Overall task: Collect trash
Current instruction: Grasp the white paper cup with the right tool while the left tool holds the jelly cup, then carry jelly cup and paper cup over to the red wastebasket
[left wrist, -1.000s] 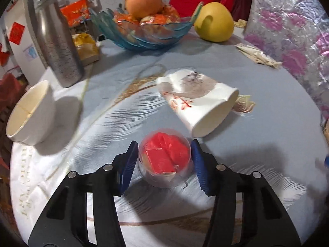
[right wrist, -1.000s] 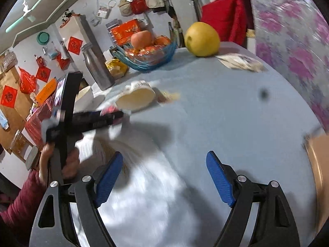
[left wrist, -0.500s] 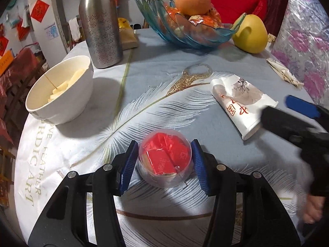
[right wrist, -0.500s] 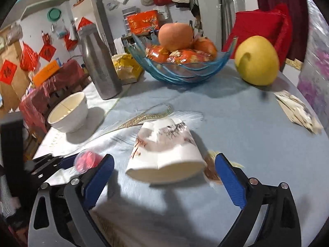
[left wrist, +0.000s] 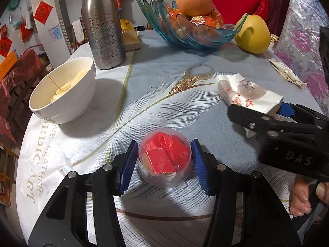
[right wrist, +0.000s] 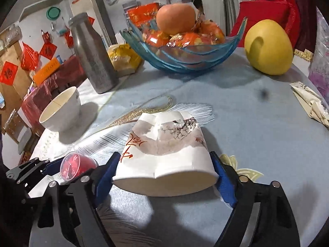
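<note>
My left gripper (left wrist: 163, 162) is shut on a small clear plastic cup with red wrappers inside (left wrist: 164, 157), held just above the tablecloth; the cup also shows in the right wrist view (right wrist: 76, 164). A crushed white paper cup (right wrist: 164, 154) with red writing lies on its side. My right gripper (right wrist: 164, 177) straddles its open end with both blue pads at its sides, touching or nearly so. In the left wrist view the paper cup (left wrist: 246, 94) lies at the right gripper's tip (left wrist: 265, 113). A crumpled paper wrapper (right wrist: 312, 103) lies at the right table edge.
A white bowl with food pieces (left wrist: 63, 92) stands at the left, a steel bottle (left wrist: 102, 24) behind it. A blue glass fruit bowl (left wrist: 191, 30) and a yellow pomelo (left wrist: 251, 35) stand at the back. A flat dried leaf-like scrap (right wrist: 242, 168) lies by the paper cup.
My right gripper has moved forward to the paper cup and its jaws have come in around the open end. My left gripper still holds the plastic cup and has drawn back slightly.
</note>
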The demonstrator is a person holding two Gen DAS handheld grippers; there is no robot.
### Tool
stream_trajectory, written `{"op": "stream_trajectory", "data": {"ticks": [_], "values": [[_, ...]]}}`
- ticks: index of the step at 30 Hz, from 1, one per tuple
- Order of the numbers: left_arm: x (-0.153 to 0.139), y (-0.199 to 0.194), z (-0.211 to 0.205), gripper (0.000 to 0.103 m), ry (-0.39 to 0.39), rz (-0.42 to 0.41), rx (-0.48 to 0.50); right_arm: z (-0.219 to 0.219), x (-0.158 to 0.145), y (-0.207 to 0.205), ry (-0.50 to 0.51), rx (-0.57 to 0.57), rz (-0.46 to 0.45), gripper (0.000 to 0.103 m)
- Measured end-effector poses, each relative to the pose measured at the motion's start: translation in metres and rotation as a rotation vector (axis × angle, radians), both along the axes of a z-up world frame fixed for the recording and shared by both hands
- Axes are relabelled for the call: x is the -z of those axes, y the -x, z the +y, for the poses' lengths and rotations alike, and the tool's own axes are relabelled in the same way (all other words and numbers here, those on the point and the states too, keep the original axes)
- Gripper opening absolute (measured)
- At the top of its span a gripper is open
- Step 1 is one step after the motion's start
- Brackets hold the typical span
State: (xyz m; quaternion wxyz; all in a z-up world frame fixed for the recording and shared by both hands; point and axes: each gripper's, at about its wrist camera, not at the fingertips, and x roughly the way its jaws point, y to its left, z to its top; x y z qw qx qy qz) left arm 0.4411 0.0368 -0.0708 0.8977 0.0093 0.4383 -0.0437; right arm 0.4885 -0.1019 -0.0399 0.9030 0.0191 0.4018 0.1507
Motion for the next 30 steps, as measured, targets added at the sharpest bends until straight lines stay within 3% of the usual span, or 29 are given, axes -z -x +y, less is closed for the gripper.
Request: {"op": "stream_trajectory", "data": {"ticks": [6, 11, 19, 30], "values": [[-0.003, 0.004, -0.001, 0.053, 0.02, -0.005, 0.013, -0.014, -0.008, 0.022, -0.024, 0.033, -0.027, 0.08], [-0.02, 0.023, -0.012, 0.053, -0.023, -0.109, 0.032, -0.033, -0.02, 0.053, -0.058, 0.072, -0.068, 0.08], [-0.035, 0.054, -0.027, 0.053, -0.03, -0.178, 0.065, -0.063, -0.029, 0.106, -0.108, 0.12, -0.092, 0.08], [-0.04, 0.088, -0.03, 0.053, -0.006, -0.2, 0.062, -0.078, -0.042, 0.163, -0.145, 0.138, -0.14, 0.08]]}}
